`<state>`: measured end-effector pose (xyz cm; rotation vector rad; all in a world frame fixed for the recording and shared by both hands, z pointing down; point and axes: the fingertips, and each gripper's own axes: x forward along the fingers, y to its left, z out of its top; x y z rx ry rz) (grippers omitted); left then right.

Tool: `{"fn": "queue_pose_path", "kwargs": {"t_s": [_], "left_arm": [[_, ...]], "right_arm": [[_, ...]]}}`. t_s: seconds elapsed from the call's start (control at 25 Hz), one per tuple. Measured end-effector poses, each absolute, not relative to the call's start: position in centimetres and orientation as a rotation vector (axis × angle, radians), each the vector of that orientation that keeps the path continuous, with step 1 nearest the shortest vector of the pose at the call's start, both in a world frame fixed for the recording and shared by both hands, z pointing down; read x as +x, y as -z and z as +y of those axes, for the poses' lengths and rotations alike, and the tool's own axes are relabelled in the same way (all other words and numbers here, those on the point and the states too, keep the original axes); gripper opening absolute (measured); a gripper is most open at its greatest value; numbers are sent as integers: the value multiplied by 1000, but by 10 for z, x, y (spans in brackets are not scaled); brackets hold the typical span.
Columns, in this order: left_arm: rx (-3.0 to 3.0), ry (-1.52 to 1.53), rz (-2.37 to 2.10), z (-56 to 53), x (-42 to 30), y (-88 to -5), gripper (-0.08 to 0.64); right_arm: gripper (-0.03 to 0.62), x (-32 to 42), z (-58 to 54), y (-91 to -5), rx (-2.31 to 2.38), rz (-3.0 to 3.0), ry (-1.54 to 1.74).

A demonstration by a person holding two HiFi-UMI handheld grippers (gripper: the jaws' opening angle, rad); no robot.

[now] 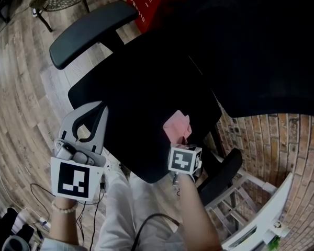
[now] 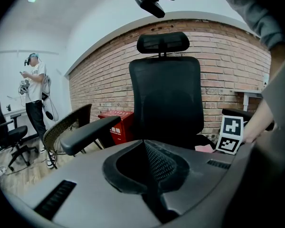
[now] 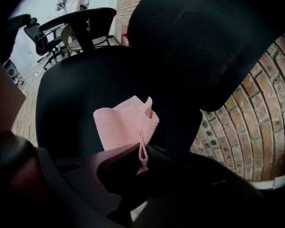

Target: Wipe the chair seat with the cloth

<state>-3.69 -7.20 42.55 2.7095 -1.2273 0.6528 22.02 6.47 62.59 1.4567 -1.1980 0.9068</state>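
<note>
Right gripper [image 3: 142,152] is clamped on a fold of the pink cloth [image 3: 126,125] and holds it at the right front part of the black chair seat [image 1: 136,93], probably so that most of the fabric lies free ahead of the jaws, ready to be pressed down and dragged across. Left gripper [image 1: 97,111] has its jaws together on nothing and hangs by the seat's left edge, clear of the wiping path. Small and waffle-textured, the cloth stands crumpled, one corner curled upward.

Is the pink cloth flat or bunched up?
Bunched up: the right gripper pinches one fold of the pink cloth, and the rest curls over the chair seat.
</note>
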Motion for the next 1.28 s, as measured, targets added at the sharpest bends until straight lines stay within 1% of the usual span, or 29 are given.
{"fn": "queue_pose_path", "kwargs": {"t_s": [0.4,0.76,0.96,1.28], "left_arm": [[2770,-684,-1152,-85,-12,-433,18],[2795,-690,-1118,-89,0,-432,18],[2815,-702,-1110,-88,-1,-428,18],[2846,-688,-1102,-81,-4,-414,18]], "right_arm": [[52,309,12,-625,1596,-1070,-866],[52,368,6,-617,1633,-905,-878],[52,363,14,-619,1634,-888,-898],[52,318,32,-617,1620,-897,-959]]}}
